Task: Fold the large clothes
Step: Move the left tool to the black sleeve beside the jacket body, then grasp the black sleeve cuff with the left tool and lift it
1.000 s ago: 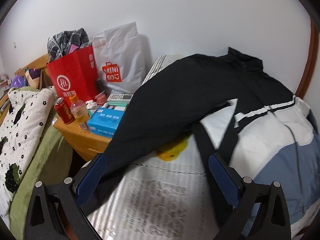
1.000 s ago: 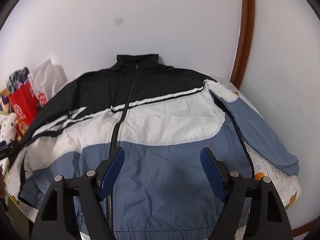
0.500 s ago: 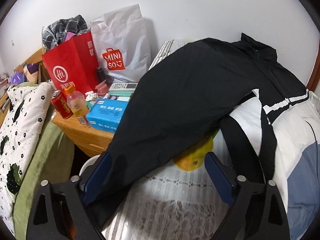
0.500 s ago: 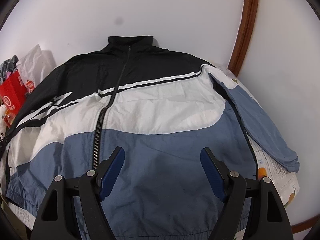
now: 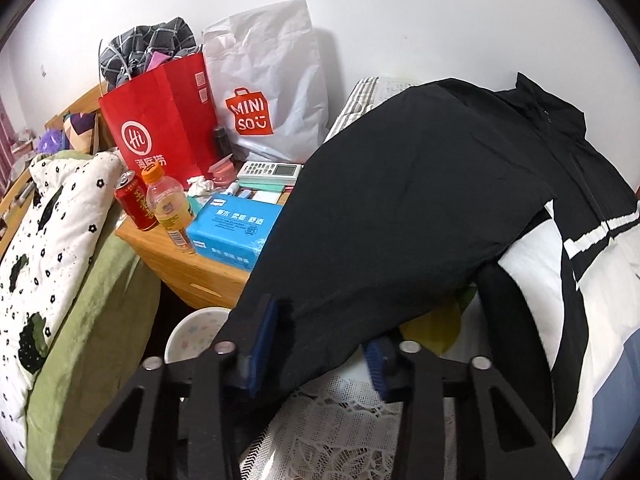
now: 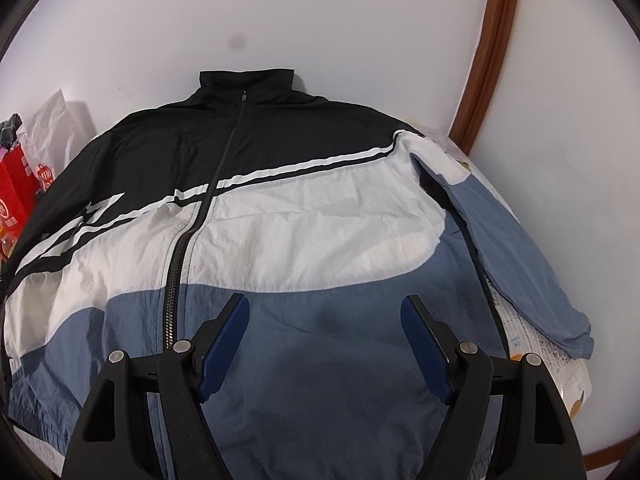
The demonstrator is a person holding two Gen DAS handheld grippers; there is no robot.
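Observation:
A black, white and blue zip jacket (image 6: pixel 304 224) lies front up on a table, collar toward the wall. Its black left sleeve (image 5: pixel 384 216) hangs off the table's left side. My left gripper (image 5: pixel 320 344) is shut on the lower part of this black sleeve, with the cloth between its blue pads. My right gripper (image 6: pixel 324 340) is open and empty above the blue lower front of the jacket. The blue right sleeve (image 6: pixel 520 264) lies along the jacket's right side.
A wooden nightstand (image 5: pixel 192 268) on the left holds a red bag (image 5: pixel 160 128), a white Miniso bag (image 5: pixel 268 84), a can, a bottle (image 5: pixel 170 208) and a blue tissue pack (image 5: pixel 236 228). A bed with a spotted quilt (image 5: pixel 48 256) is further left. A brown door frame (image 6: pixel 488 52) stands on the right.
My left gripper has moved in on the black sleeve and closed on it. My right gripper stayed open and the jacket now sits lower and larger in its view.

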